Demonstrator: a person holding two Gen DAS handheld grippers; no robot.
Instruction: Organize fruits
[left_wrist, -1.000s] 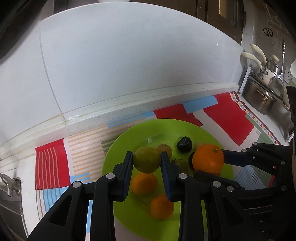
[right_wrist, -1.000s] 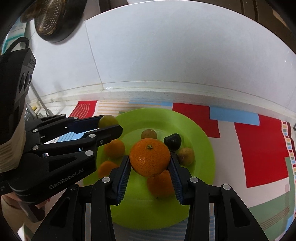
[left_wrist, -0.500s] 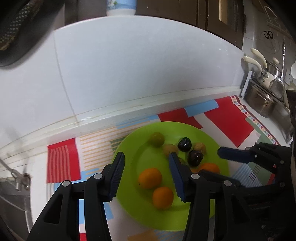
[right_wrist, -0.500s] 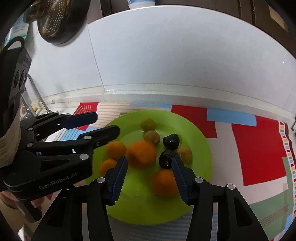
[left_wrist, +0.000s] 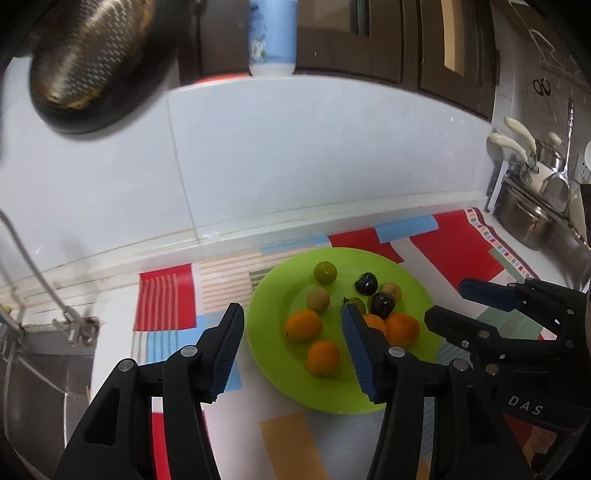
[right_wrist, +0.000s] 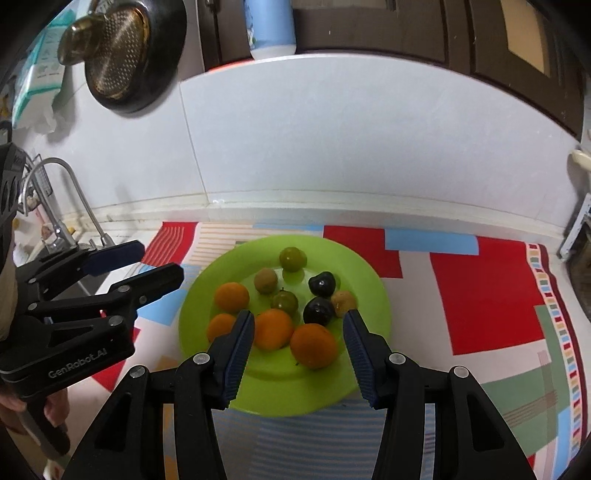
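Fruits lie together on a lime-green plate (right_wrist: 373, 295), ten in all, none held by either pair of tongs. The plate rests on a patterned mat (right_wrist: 487, 291) of red, blue, green and striped blocks, spread over the white surface (left_wrist: 110, 299) below a white tiled wall (right_wrist: 332, 129).

Counted from the right wrist view, largest kind first: four oranges, namely one at the plate's left (right_wrist: 232, 296), one lower left (right_wrist: 221, 327), and two touching each other nearest the camera (right_wrist: 273, 328) (right_wrist: 314, 346). Two dark plums sit right of centre, one behind (right_wrist: 322, 283) and one in front (right_wrist: 318, 311). Two green fruits: one at the far side (right_wrist: 291, 259), one with a stalk in the middle (right_wrist: 284, 301). Two small brownish fruits: one left of centre (right_wrist: 266, 280), one just right of the front plum (right_wrist: 344, 300).

The left tongs (left_wrist: 291, 347) are opening, their blue pads apart with nothing pressed between them; they hover over the plate's left half. The right tongs (right_wrist: 298, 350) stand moderately wide, empty, above the two nearest oranges.

One steel faucet (right_wrist: 74, 192) curves at the left by a sink (left_wrist: 40, 373). One perforated metal strainer (right_wrist: 114, 55) hangs on the wall, one blue-and-white bottle (right_wrist: 269, 26) stands above the tiles, and steel pots (left_wrist: 528, 218) crowd the far right.
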